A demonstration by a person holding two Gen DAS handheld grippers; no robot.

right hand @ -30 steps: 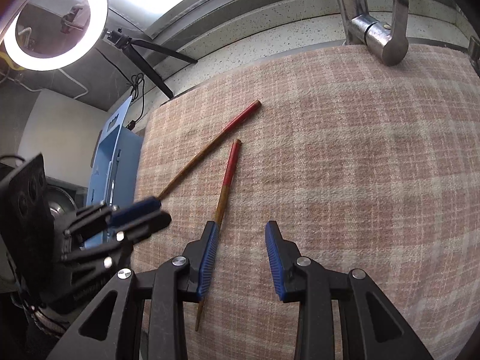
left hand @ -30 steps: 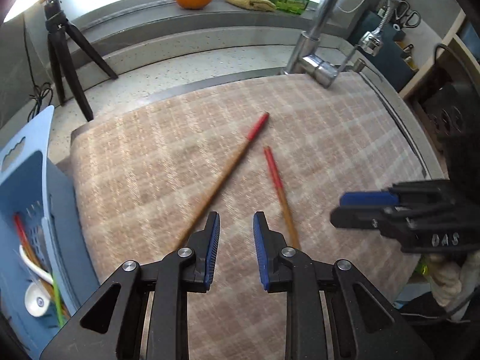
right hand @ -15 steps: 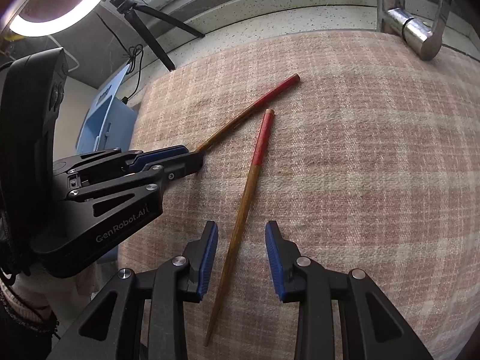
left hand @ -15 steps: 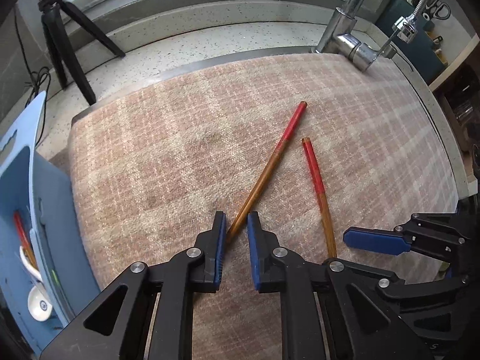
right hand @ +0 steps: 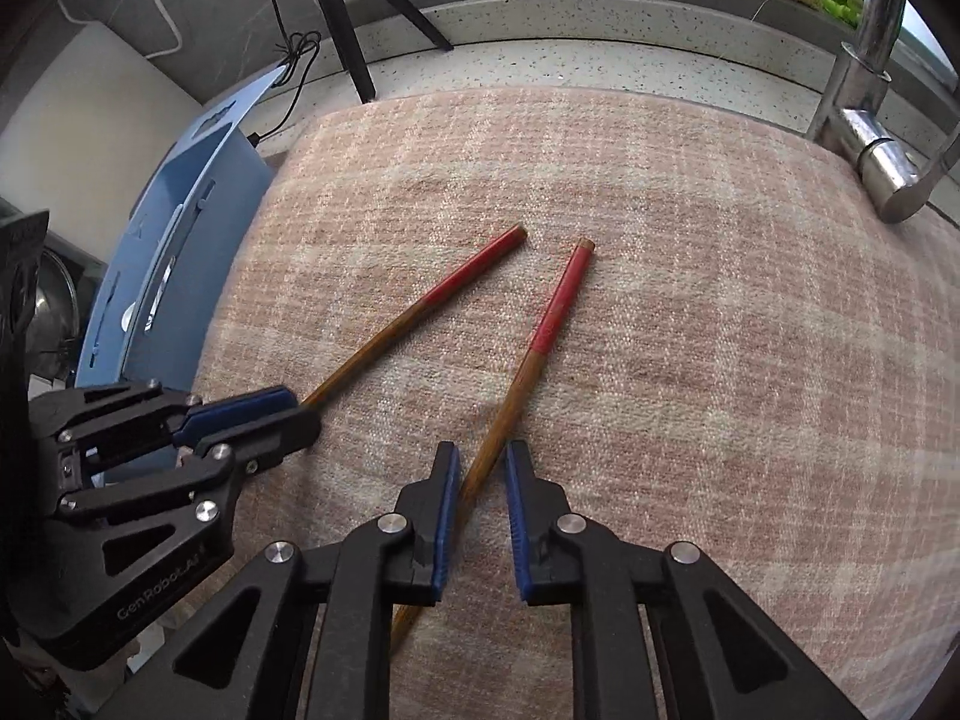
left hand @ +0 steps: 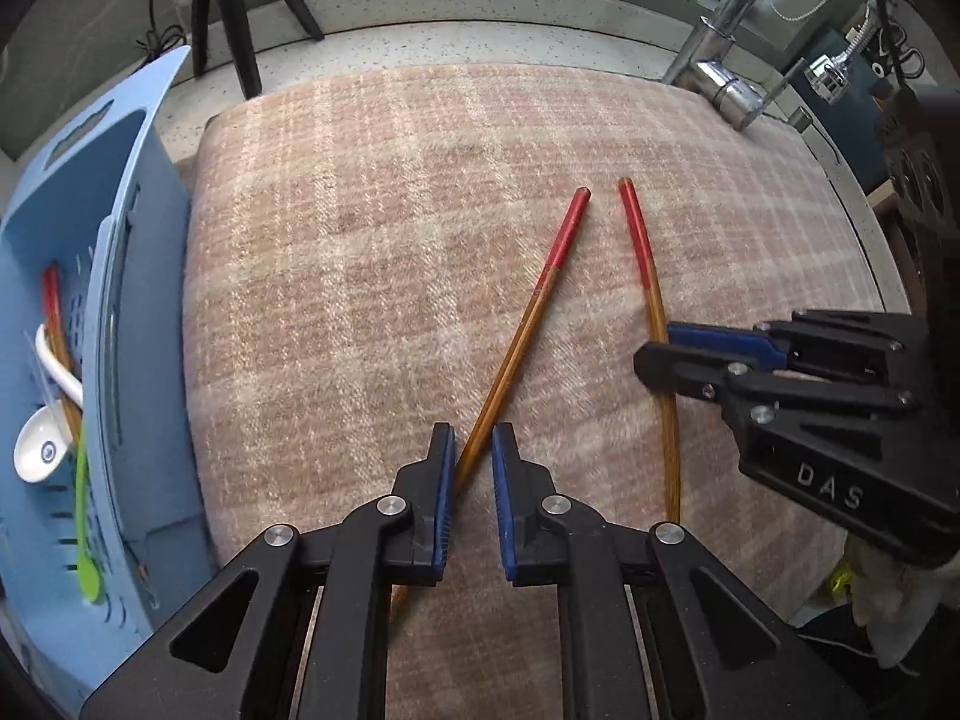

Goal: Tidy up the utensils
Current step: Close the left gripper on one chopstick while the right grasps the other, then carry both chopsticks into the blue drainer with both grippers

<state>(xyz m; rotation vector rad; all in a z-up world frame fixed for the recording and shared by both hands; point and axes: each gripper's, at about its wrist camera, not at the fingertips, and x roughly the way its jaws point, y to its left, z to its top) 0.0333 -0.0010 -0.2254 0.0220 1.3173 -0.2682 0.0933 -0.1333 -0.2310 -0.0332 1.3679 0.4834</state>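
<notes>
Two wooden chopsticks with red ends lie in a V on the checked cloth (left hand: 360, 240). The left chopstick (left hand: 540, 294) (right hand: 420, 312) runs between the pads of my left gripper (left hand: 471, 429), which is shut on its thin end. Seen from the side, the left gripper (right hand: 300, 414) has its fingers together on the stick. The right chopstick (left hand: 645, 258) (right hand: 552, 312) lies between the jaws of my right gripper (right hand: 483, 447) (left hand: 657, 348). Those jaws are closing; the stick rests against the left pad and a strip of cloth shows beside the other pad.
A blue plastic basket (left hand: 150, 192) (right hand: 198, 192) stands at the cloth's left edge, holding a white spoon (left hand: 42, 450), a green utensil (left hand: 84, 510) and chopsticks. A chrome faucet (left hand: 720, 60) (right hand: 870, 120) rises at the back right. A black tripod (left hand: 240, 12) stands on the back counter.
Both grippers have come down and in over the chopsticks' thin ends. The left jaws narrowed onto the left chopstick. The right jaws, wide half a second ago, have narrowed around the right chopstick.
</notes>
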